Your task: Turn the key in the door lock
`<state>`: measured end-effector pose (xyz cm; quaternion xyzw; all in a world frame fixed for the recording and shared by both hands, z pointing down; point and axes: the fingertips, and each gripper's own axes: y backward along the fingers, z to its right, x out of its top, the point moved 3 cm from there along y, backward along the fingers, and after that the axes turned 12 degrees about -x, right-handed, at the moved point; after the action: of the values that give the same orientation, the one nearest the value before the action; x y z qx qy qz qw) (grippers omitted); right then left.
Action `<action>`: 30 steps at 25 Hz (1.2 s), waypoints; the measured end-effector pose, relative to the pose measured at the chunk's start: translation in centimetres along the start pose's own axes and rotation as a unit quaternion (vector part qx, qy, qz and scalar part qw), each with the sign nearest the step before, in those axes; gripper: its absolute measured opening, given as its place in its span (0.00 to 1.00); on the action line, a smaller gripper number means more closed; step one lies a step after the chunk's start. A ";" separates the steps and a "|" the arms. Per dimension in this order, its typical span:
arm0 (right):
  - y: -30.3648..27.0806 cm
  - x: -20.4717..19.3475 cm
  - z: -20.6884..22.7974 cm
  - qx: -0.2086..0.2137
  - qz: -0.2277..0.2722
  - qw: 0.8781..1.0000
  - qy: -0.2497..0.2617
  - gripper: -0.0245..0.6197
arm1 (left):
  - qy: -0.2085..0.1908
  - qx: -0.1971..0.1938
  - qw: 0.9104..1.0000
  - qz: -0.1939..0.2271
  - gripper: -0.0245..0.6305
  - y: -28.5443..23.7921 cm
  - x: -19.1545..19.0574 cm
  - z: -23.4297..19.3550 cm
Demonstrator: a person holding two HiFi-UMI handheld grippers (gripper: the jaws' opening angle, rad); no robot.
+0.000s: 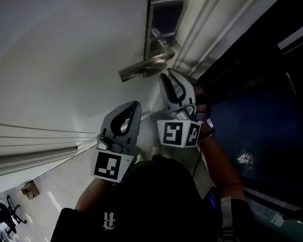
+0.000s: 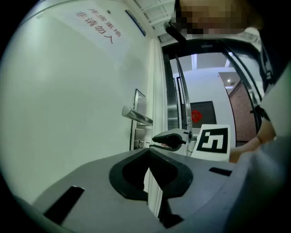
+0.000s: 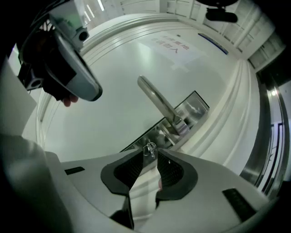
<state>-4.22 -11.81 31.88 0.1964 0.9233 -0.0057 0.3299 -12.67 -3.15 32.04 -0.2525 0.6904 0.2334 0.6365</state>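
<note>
**Left gripper.** The left gripper (image 1: pixel 127 109) hung below and to the left of the lock plate (image 1: pixel 164 15), well apart from it, over the plain face of the door (image 1: pixel 68 63). Its jaws met at the tips and had nothing between them. It was judged to be parked there: closed and clear of the hardware, it blocked neither the lock nor the other tool.

**Lever handle.** The lever handle (image 1: pixel 144 67) projected from the lock plate and pointed left, roughly level. Nothing touched it. It was left alone because the task calls for the lock to be worked, not the latch.

**Key.** The key (image 3: pixel 149 148) sat in the cylinder on the lock plate, just under the lever handle, with its head standing out from the plate toward the tool.

**Right gripper.** The right gripper (image 1: pixel 166 76) was at the lower part of the lock plate, directly beneath the lever handle, and pointed straight at the cylinder. Its jaws stood narrowly apart, with the key head at the gap between the tips. A little slack showed on each side, so the key was judged framed but not yet clamped. Approaching along the key's axis lets a roll of the wrist turn the key once the jaws close.

**Caution.** Closing off-centre could let the key head slip.
</note>
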 end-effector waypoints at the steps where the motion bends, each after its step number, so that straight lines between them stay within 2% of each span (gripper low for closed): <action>1: -0.3 -0.2 0.0 -0.003 0.005 1.000 0.017 0.15 | -0.001 0.003 1.000 0.001 0.05 -0.3 0.1 0.1; 6: -1.6 -0.9 -0.4 -0.010 0.020 0.997 0.067 0.15 | -0.008 0.019 1.000 0.005 0.05 -1.5 0.6 0.4; 12: -3.0 -0.8 -0.3 -0.020 0.015 0.998 0.051 0.12 | -0.018 0.035 0.999 0.005 0.05 -1.8 0.9 0.2; 14: -3.2 -0.7 -0.4 -0.006 0.005 1.000 0.009 0.07 | -0.018 0.042 0.999 0.005 0.05 -1.6 1.0 0.1; 16: -3.2 -0.8 0.0 0.024 -0.017 0.994 -0.106 0.07 | -0.018 0.047 0.999 0.004 0.05 -1.3 0.9 0.1; 17: -3.2 -0.9 0.3 0.041 -0.031 0.983 -0.179 0.07 | -0.017 0.049 0.999 0.004 0.05 -1.2 0.9 0.0; 20: -3.4 -1.4 0.9 0.076 -0.060 0.927 -0.361 0.07 | -0.015 0.055 0.998 0.003 0.05 -1.0 0.8 -0.2; 22: -3.6 -2.0 1.0 0.091 -0.073 0.882 -0.457 0.07 | -0.016 0.055 0.998 0.003 0.05 -1.1 0.8 -0.3; 24: -3.7 -2.5 1.0 0.110 -0.086 0.821 -0.553 0.07 | -0.017 0.053 0.998 0.001 0.05 -1.2 0.7 -0.3; 26: -3.7 -3.0 1.0 0.130 -0.099 0.752 -0.638 0.07 | -0.019 0.050 0.999 0.000 0.05 -1.4 0.7 -0.1; 30: -3.8 -3.6 1.0 0.159 -0.116 0.629 -0.752 0.07 | -0.025 0.044 0.999 -0.001 0.05 -1.8 0.8 0.3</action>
<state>-2.45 -16.75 32.86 0.0642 0.3552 -0.3363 0.8698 -11.38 -4.38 31.26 -0.2190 0.6838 0.2083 0.6641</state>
